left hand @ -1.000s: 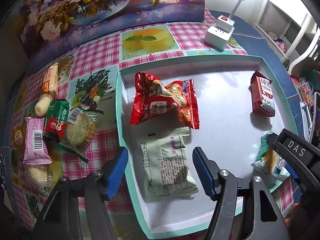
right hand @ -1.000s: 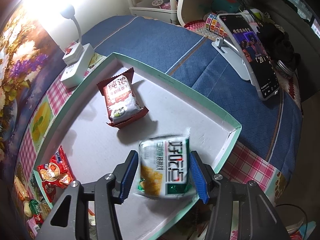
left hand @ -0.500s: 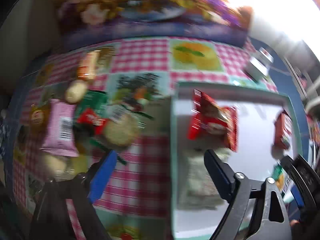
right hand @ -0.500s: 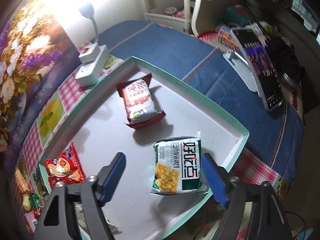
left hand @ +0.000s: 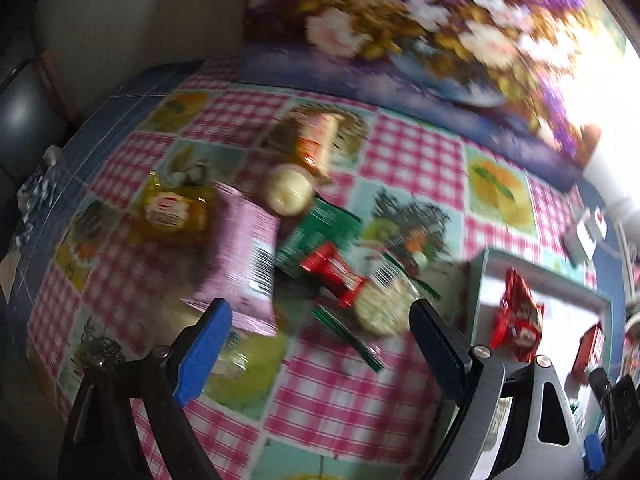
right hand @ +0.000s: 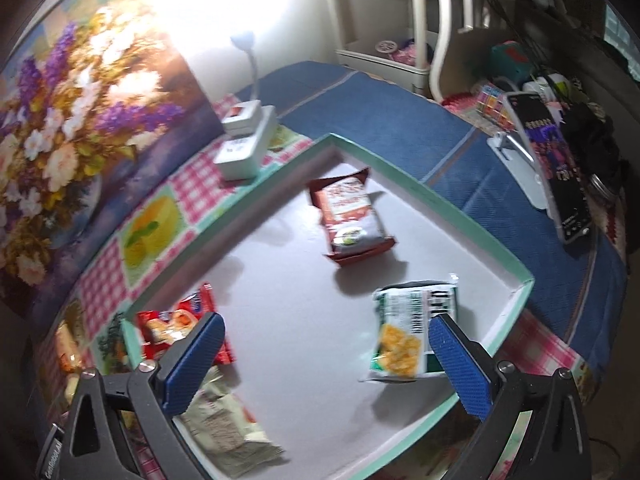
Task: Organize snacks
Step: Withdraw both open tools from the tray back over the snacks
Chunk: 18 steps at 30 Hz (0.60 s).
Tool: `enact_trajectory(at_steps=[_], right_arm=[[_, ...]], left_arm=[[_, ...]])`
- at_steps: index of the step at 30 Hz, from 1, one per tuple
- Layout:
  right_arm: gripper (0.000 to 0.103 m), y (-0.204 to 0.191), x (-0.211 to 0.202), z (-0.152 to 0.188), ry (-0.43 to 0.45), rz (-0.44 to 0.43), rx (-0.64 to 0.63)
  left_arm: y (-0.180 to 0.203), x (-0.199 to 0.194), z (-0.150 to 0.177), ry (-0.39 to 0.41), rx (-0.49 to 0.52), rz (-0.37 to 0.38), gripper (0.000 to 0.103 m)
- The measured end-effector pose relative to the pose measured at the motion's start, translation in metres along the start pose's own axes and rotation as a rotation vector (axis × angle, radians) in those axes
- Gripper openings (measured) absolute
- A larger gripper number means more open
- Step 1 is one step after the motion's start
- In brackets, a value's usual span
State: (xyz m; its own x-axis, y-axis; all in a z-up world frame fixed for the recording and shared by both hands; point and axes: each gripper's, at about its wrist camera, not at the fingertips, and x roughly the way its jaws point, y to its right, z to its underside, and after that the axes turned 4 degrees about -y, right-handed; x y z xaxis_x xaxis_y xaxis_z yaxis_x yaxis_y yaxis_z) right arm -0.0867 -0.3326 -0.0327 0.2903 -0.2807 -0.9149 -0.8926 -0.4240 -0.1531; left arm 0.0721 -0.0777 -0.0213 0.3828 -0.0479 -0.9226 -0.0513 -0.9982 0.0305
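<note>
Left wrist view: my left gripper, jaws spread and empty, hangs over loose snacks on the checked cloth, ready to pick one.
Right wrist view: my right gripper has just been opening, releasing the green packet, which lies in the tray.

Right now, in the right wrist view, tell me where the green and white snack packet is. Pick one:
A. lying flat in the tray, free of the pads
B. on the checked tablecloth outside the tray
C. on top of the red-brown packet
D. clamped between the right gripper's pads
A: the green and white snack packet lies flat on the tray floor, and the right gripper, whose jaws have just been opening, stands wide with neither pad pressing on it.
</note>
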Motion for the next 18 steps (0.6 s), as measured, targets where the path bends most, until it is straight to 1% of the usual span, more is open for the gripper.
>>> enact_trajectory(at_steps=[4,7,10,13,18], right_arm=[[0.103,-0.020,-0.005,0.007,0.016,-0.023,-0.074],[0.103,-0.036,-0.007,0.013,0.018,-0.048,-0.137],[0.103,-0.050,-0.009,0.020,0.020,-0.080,-0.189],[0.103,-0.066,-0.013,0.029,0.020,-0.116,-0.237],[0.103,-0.094,-0.019,0.046,0.017,-0.178,-0.325]], left_arm=[[-0.021,0.000,-0.005,-0.005,-0.061,0.016,0.090],[-0.044,-0.001,-0.009,-0.011,-0.138,0.049,0.090],[-0.063,-0.004,-0.011,-0.004,-0.192,0.060,0.091],[-0.088,-0.010,-0.014,0.020,-0.243,0.034,0.091],[-0.123,-0.016,-0.019,0.045,-0.285,-0.028,0.091]])
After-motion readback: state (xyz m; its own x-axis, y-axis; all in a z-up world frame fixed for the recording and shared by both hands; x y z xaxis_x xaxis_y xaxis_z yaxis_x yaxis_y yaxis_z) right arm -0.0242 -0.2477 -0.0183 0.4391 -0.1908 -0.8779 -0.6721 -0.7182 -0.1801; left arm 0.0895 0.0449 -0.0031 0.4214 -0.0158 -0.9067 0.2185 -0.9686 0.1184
